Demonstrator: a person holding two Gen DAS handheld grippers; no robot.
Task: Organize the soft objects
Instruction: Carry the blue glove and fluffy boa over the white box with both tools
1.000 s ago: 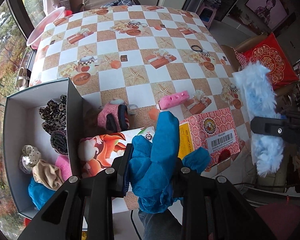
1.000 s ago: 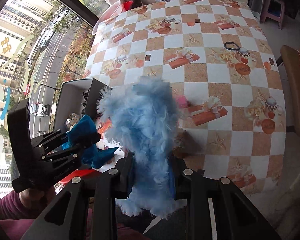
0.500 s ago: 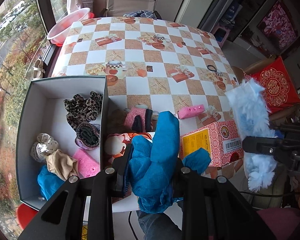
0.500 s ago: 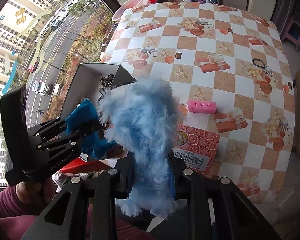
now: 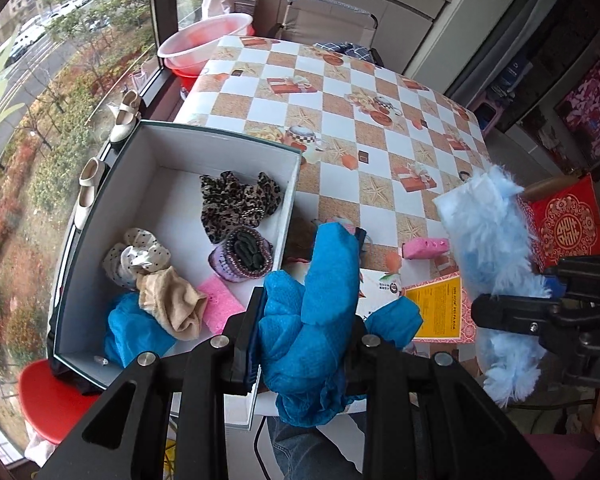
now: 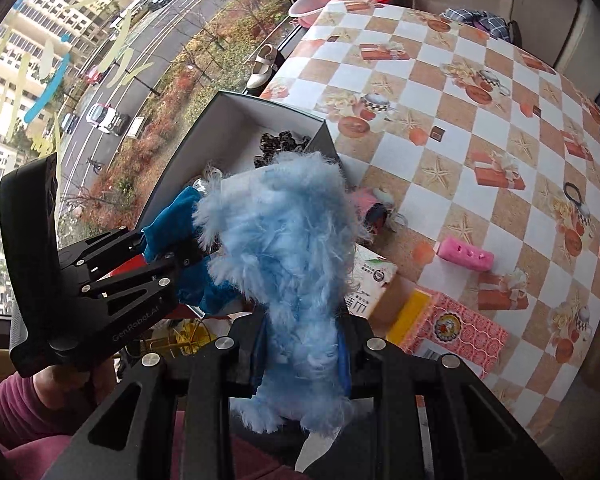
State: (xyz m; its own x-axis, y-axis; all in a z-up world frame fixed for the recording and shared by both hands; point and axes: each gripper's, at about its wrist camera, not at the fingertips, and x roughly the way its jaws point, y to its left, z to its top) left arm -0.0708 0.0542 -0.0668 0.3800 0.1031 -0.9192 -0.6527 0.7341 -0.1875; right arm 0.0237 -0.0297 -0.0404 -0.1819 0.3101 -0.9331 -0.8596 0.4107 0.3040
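Both grippers loaded, heading for the box

We carry a blue cloth [image 5: 320, 312] clamped in the left gripper [image 5: 300, 344] and a fluffy light-blue piece [image 6: 288, 264] clamped in the right gripper [image 6: 300, 356], both held above the near edge of the table [image 5: 340, 128]. The open white box [image 5: 100, 240], already holding a leopard scrunchie [image 5: 236, 204] and other soft items, lies just left of the left gripper. We judge this the carry-to-box step; next we should swing each load over the box and spread the fingers to drop it.

home (checkered tablecloth [image 5: 380, 128], shoes [image 5: 124, 116])
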